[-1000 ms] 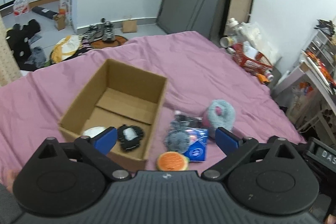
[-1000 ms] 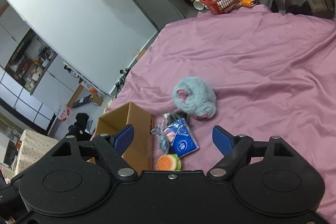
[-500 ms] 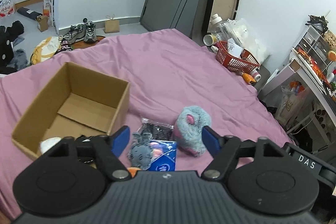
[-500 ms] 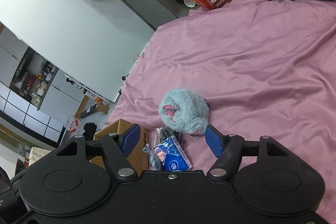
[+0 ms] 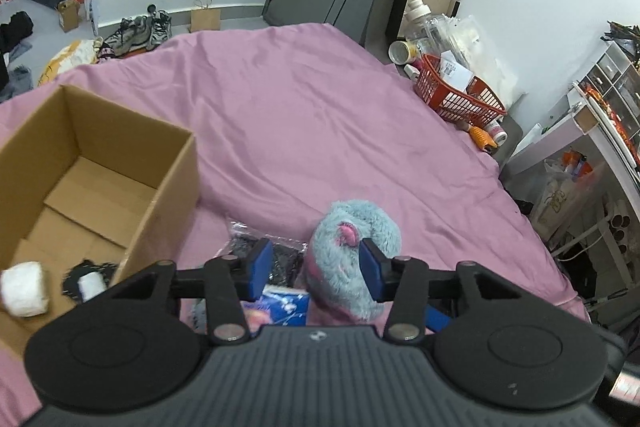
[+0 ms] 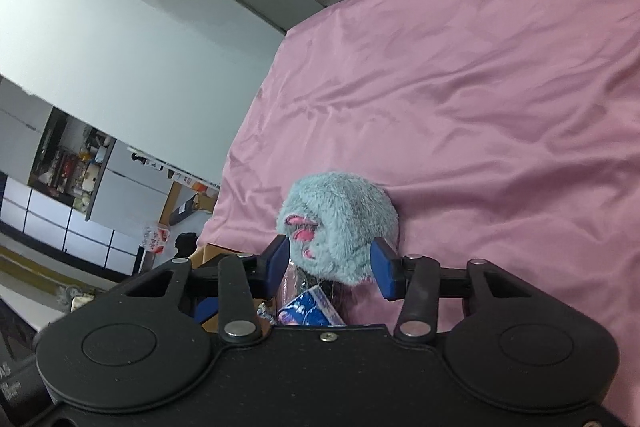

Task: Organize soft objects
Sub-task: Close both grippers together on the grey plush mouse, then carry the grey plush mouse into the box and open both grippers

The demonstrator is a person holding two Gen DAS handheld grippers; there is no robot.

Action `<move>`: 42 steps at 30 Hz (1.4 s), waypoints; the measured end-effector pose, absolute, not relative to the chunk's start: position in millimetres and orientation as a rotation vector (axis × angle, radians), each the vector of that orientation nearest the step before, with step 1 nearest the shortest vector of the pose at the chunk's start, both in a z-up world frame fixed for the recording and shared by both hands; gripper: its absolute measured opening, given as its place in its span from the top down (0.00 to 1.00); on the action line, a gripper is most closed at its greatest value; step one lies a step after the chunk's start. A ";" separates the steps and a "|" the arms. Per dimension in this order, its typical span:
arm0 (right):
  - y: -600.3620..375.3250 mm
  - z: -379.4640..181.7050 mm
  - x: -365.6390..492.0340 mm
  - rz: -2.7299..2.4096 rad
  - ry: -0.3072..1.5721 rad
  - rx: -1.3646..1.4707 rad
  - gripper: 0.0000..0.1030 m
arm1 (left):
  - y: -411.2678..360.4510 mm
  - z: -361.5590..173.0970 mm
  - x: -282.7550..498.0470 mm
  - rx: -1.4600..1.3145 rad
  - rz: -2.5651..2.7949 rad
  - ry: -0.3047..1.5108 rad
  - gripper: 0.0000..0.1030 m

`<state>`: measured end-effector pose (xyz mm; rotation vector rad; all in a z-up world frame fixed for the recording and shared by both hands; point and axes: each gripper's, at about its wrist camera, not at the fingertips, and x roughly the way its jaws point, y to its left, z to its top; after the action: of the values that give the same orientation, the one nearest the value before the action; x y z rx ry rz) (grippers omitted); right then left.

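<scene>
In the left wrist view, the left hand-held gripper (image 5: 316,269) is seen with its blue pads spread apart, nothing being pinched. A fluffy grey-blue plush toy (image 5: 352,259) with pink markings is found on the pink bed sheet (image 5: 320,115), partly between the pads; whether the right pad touches its fur cannot be told. Just left of the toy, a dark crinkled packet (image 5: 280,259) and a blue packet (image 5: 286,309) are seen, partly hidden by the gripper body. An open cardboard box (image 5: 168,195) is placed on the bed further left; a white roll (image 5: 24,289) and a black-and-white soft item (image 5: 86,279) are held inside it. A red basket (image 5: 456,95) is set beyond the far edge of the bed.

In the right wrist view, the right hand-held gripper (image 6: 332,267) is likewise shown spread wide and empty. The plush toy (image 6: 340,223) is framed just ahead of and between its pads, resting on the bed sheet (image 6: 480,87). The blue packet (image 6: 308,311) is visible below the toy, close to the gripper body. A corner of the cardboard box (image 6: 208,251) is glimpsed behind the left pad.
</scene>
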<state>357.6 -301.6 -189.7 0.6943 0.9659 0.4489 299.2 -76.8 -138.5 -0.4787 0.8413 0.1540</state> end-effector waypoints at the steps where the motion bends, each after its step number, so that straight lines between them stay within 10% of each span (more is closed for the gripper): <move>1: -300.5 -193.6 360.2 0.456 0.965 0.692 0.56 | -77.5 -142.6 303.7 -0.481 0.147 0.845 0.64; 20: -294.8 -228.3 388.1 0.480 0.970 0.690 0.76 | -77.8 -195.2 351.5 -0.588 0.127 0.930 0.87; 42: -275.8 -139.6 335.3 0.467 0.875 0.558 0.87 | -64.3 -121.5 286.2 -0.622 0.055 0.823 0.89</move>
<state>335.3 -275.8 -139.6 0.5580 0.8750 0.4671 286.2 -64.3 -121.5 -0.6217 0.8225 0.0553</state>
